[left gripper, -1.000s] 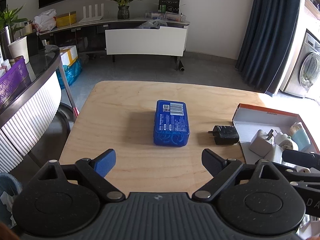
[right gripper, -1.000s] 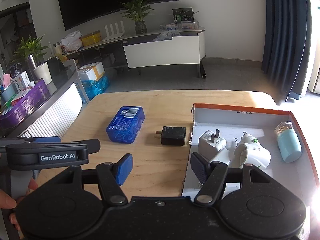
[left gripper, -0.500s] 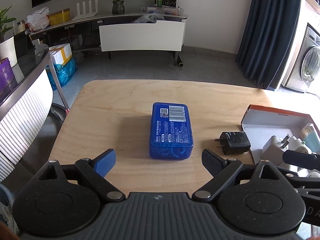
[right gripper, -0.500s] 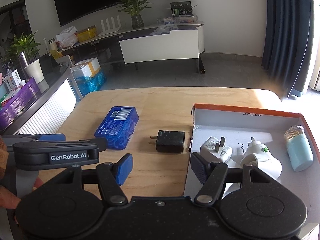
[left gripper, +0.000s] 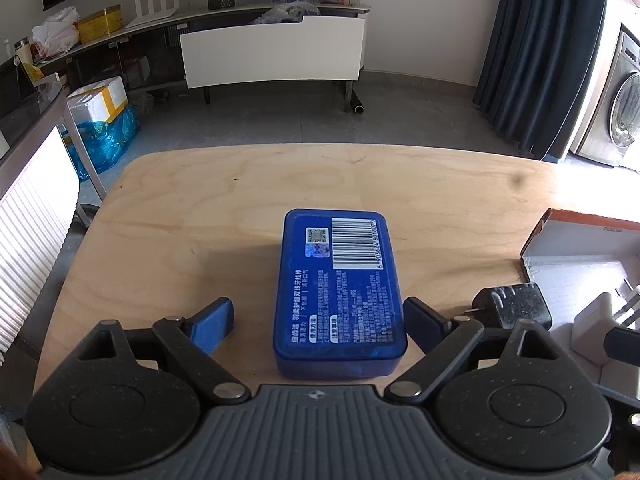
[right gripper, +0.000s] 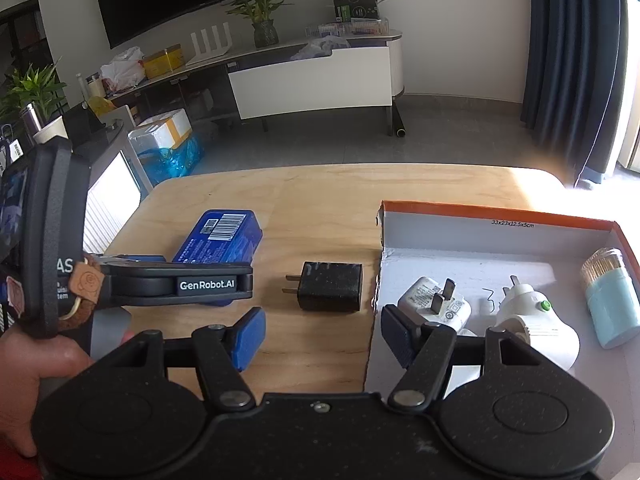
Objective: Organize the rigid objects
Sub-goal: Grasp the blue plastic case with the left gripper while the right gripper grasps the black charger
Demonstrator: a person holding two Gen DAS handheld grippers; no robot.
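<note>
Blue box [left gripper: 339, 288]: lying flat on the wooden table [left gripper: 200, 216], barcode label facing up, its near end sitting between the two fingers of the left gripper [left gripper: 319, 322].
Left gripper: its jaws are standing spread and have just been closing in; the blue pad [left gripper: 212, 322] on one side is showing a clear gap to the box, the black pad [left gripper: 420, 320] on the other is sitting just beside the box wall (I cannot tell whether it is touching).
Black charger [right gripper: 329, 286]: lying on the table between the blue box and the cardboard tray [right gripper: 496, 216], prongs pointing toward the box, close to the tray's near wall.
Right gripper [right gripper: 322, 338]: hovering with jaws spread and nothing between them, straddling the tray's left edge, the black charger lying just ahead of it.
Tray contents: a white plug adapter [right gripper: 436, 300], a white plug with a green button [right gripper: 536, 320] and a pale blue toothpick jar [right gripper: 610, 300] are lying inside.
Person's hand [right gripper: 36, 368]: gripping the left gripper's handle at the lower left of the right wrist view.
</note>
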